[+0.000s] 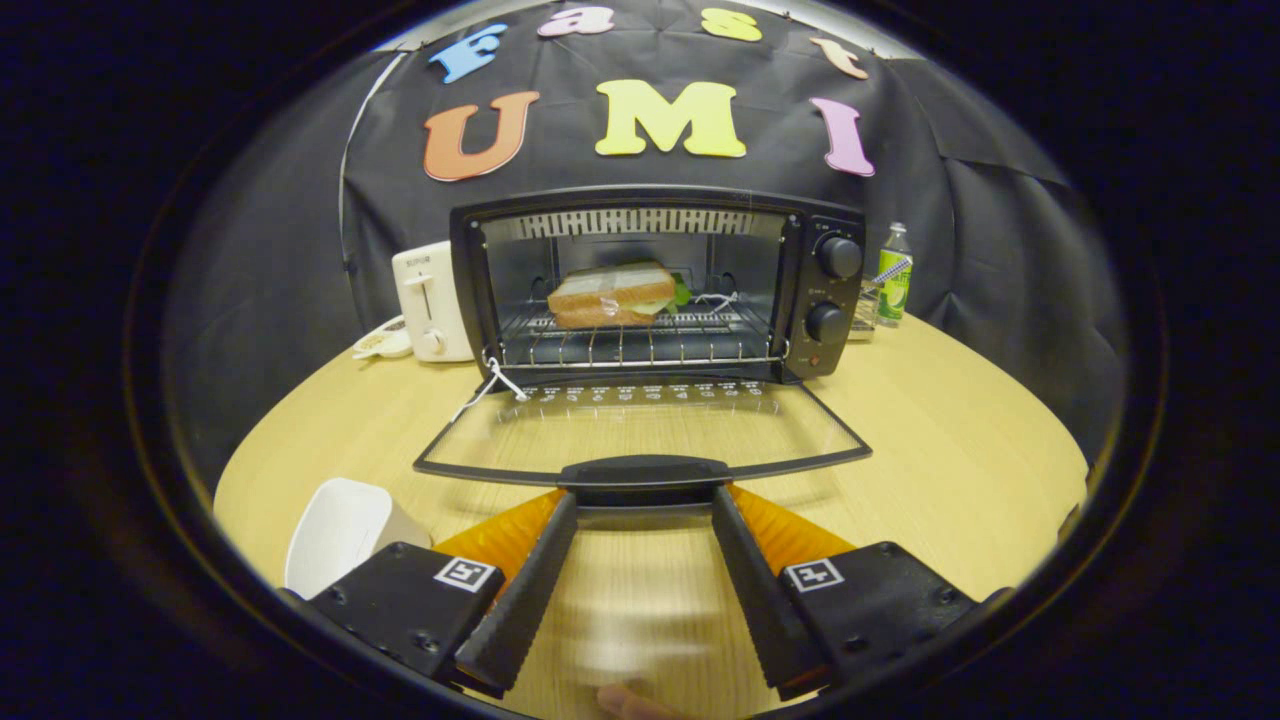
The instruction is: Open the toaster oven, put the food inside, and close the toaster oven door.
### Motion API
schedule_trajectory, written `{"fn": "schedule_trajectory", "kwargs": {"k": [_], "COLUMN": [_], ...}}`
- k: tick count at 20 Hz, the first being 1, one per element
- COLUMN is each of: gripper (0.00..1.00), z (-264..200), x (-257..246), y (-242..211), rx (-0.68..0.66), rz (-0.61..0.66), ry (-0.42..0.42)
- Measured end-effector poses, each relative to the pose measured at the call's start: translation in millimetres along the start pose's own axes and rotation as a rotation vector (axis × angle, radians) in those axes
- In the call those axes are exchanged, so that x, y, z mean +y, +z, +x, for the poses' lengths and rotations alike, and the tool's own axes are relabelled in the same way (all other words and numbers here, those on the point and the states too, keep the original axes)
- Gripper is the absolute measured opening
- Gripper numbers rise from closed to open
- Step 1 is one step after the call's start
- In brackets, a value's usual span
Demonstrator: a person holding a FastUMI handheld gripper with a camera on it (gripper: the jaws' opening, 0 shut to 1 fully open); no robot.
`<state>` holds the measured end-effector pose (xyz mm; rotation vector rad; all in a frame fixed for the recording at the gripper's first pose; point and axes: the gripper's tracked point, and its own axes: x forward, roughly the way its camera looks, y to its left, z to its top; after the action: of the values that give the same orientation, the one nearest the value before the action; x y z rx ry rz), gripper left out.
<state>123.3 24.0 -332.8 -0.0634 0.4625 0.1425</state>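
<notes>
Sitting on the round wooden table (950, 450), the toaster oven (655, 285) has its glass door (640, 425) folded down flat. A sandwich (612, 295) rests on the wire rack (640, 345) inside. The gripper (645, 500) has its fingers spread wide, tips at both ends of the door handle (645, 472).

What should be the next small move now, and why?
Probably lift the door handle upward to swing the glass door shut: the sandwich already sits on the oven rack, and the open gripper has its fingers at the handle's ends.
</notes>
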Motion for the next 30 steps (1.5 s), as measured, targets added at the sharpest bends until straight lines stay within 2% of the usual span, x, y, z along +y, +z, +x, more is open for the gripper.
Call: {"fn": "schedule_trajectory", "kwargs": {"k": [5, 12, 30], "gripper": [0.9, 0.9, 0.91], "z": [-3.0, -12.7, -18.6], "x": [-0.4, 0.5, 2.3], "y": [3.6, 19.8, 38.0], "rx": [-0.028, -0.166, -0.245], "rz": [0.005, 0.008, -0.008], "ry": [0.002, 0.009, -0.003]}}
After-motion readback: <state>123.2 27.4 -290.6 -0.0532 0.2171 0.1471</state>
